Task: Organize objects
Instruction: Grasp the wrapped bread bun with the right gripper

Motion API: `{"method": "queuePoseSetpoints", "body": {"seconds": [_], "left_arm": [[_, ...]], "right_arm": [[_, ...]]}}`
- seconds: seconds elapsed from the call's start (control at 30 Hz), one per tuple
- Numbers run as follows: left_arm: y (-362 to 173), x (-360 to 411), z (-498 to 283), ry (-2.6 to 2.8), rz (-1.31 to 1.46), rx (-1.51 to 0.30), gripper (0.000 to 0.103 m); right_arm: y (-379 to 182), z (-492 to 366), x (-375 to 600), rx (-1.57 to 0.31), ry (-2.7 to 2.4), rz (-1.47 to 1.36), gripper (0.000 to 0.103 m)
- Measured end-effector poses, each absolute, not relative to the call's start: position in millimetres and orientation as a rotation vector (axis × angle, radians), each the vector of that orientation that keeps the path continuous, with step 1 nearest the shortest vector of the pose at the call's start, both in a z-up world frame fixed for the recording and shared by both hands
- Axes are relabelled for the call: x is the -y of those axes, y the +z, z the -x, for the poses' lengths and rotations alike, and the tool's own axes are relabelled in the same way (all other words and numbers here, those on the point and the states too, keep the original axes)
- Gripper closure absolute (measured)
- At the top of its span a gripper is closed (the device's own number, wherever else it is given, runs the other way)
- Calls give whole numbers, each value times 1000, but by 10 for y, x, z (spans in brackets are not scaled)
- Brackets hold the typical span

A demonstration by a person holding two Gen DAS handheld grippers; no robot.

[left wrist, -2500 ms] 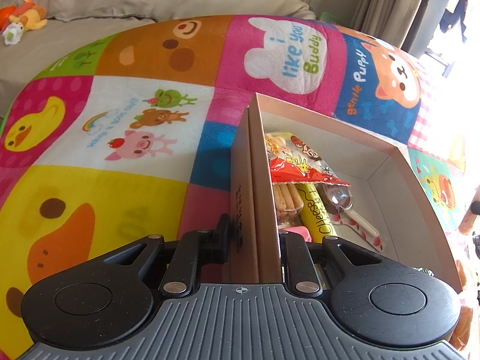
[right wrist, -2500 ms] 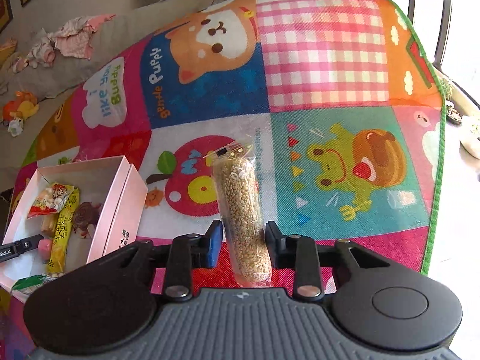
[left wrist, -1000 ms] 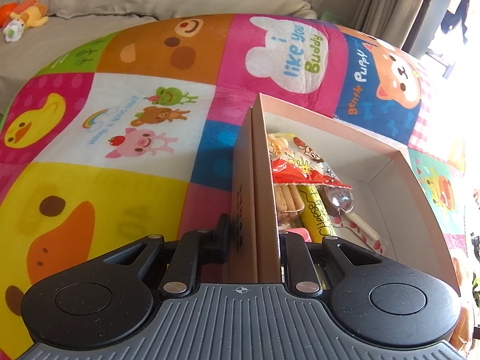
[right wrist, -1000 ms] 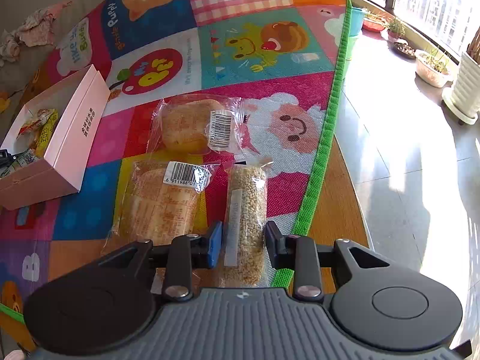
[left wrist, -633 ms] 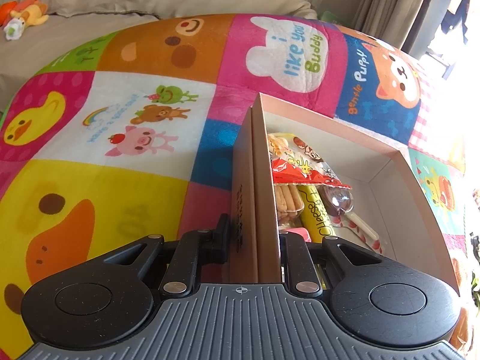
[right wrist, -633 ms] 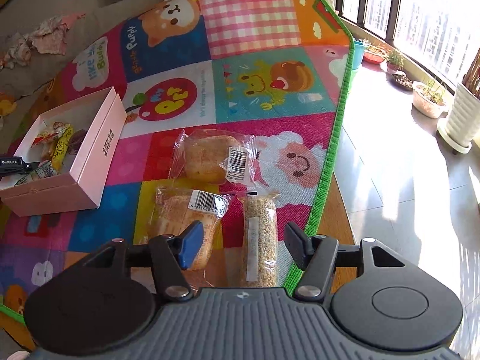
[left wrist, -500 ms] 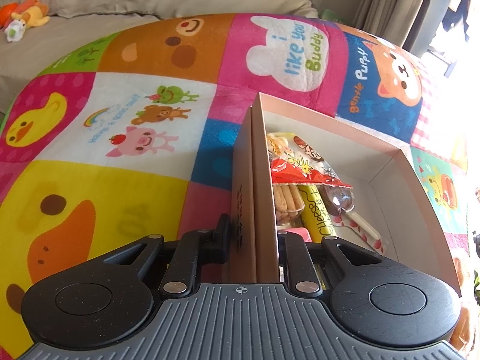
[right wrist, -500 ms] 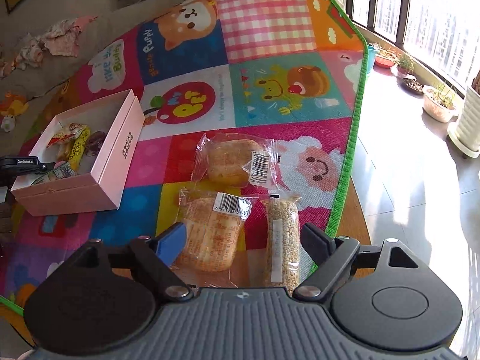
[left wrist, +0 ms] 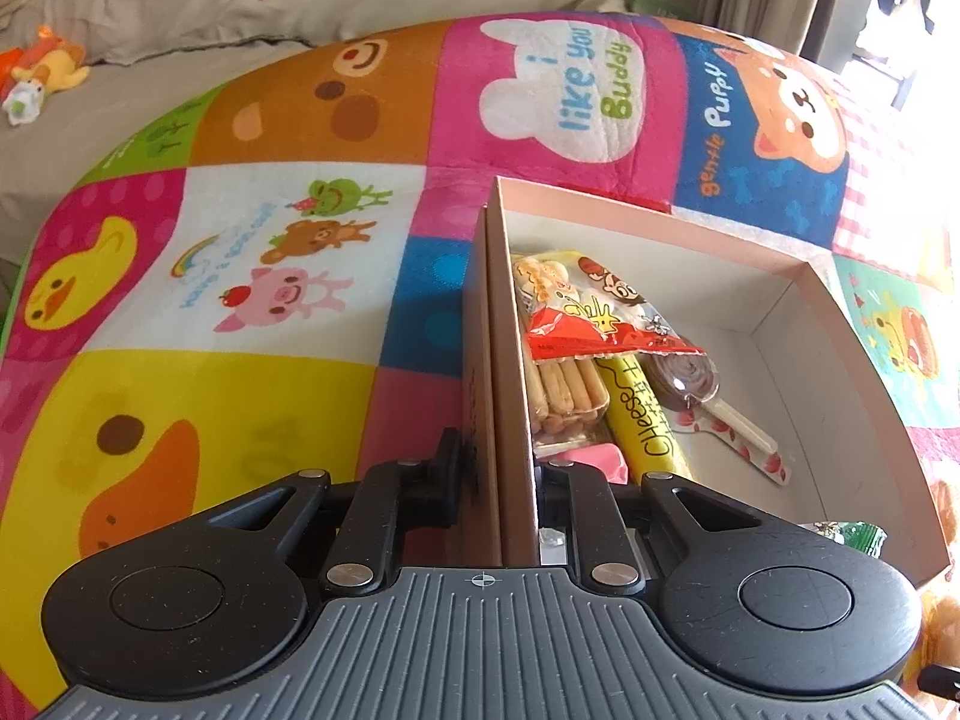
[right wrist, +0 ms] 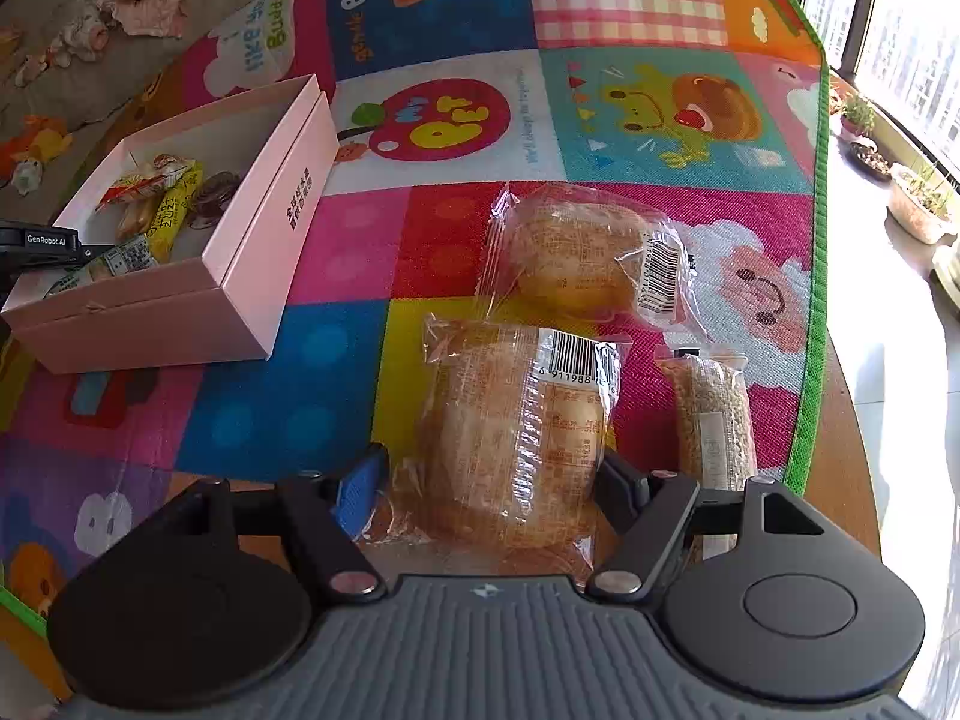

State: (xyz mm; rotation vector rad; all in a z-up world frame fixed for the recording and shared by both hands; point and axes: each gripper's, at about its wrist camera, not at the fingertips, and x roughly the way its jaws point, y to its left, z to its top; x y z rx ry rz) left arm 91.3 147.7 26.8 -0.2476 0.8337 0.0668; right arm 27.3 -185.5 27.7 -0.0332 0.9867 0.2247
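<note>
Several small snack packets already lay in the open pink cardboard box (right wrist: 180, 276), whose wall was clamped by the left gripper (left wrist: 495, 480). The right gripper (right wrist: 489, 492), jaws closing, straddled the clear-wrapped bread loaf (right wrist: 516, 420); the round bun packet (right wrist: 582, 252) and grain bar (right wrist: 717, 420) remained on the mat.

The play mat (right wrist: 456, 252) is made of bright squares: pink, blue, yellow, red and orange, with cartoon animals and a green edge. The box (right wrist: 258, 228) is pale pink outside (white inside). In it lie a red and yellow snack bag (left wrist: 591, 312) and a yellow stick (left wrist: 645, 420). The bread bags (right wrist: 522, 420) are clear, with golden-brown bread.
</note>
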Motion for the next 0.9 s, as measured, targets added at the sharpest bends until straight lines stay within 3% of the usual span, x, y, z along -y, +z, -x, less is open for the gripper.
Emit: {"method": "queuePoseSetpoints", "body": {"seconds": [0.07, 0.3, 0.67, 0.9], "left_arm": [[267, -1473, -901, 62, 241, -831, 85], [271, -1471, -866, 51, 240, -832, 85], [282, -1424, -831, 45, 209, -835, 84], [263, -1438, -807, 33, 215, -818, 84]], "right_arm": [[332, -200, 1815, -984, 248, 51, 38], [677, 123, 1551, -928, 365, 112, 41], [2067, 40, 1027, -566, 507, 128, 42], [1973, -504, 486, -620, 507, 131, 42]]}}
